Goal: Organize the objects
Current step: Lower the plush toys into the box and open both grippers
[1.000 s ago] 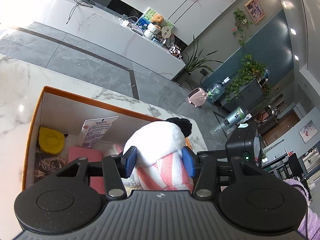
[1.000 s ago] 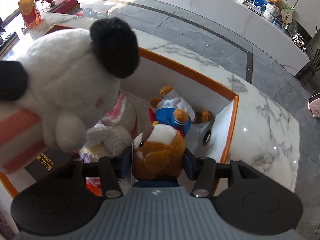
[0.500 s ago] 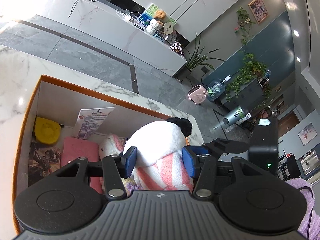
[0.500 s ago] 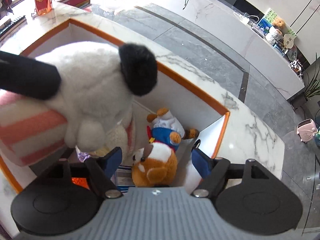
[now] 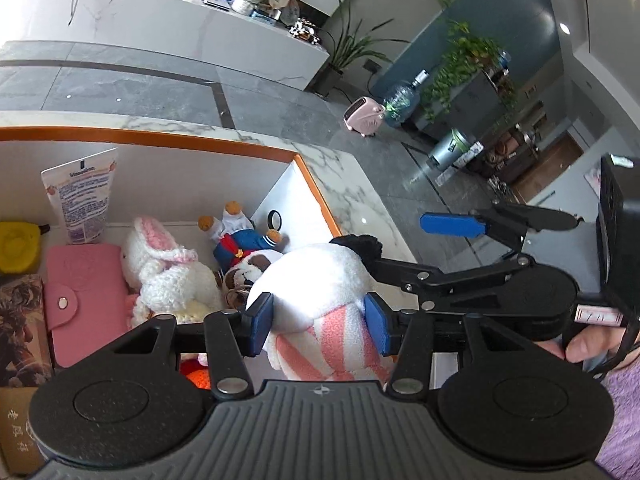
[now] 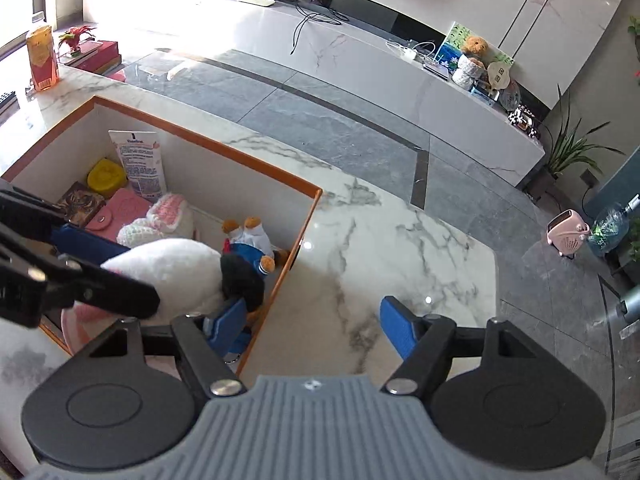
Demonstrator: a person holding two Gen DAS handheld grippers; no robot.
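Note:
My left gripper [image 5: 318, 322] is shut on a white plush dog [image 5: 316, 280] with black ears and a pink-striped body, held above the right part of an orange-rimmed box [image 5: 200, 142]. The plush also shows in the right wrist view [image 6: 176, 268]. In the box lie a brown and white plush dog in blue [image 5: 240, 244], a white and pink knitted bunny [image 5: 168, 268], a pink wallet [image 5: 84, 300], a yellow tub [image 5: 16, 246] and a lotion tube [image 5: 82, 196]. My right gripper [image 6: 316, 330] is open and empty, raised over the box's right rim and the marble table [image 6: 400, 248].
A dark patterned box [image 5: 20, 324] and a brown box [image 5: 16, 424] sit at the box's left end. A red bottle [image 6: 42, 58] and red books [image 6: 96, 54] stand at the table's far left. Grey floor [image 6: 320, 120] lies beyond the table edge.
My right gripper let go of the brown plush dog, opened and pulled up and right out of the box. My left gripper moved right over the box, still holding the white plush.

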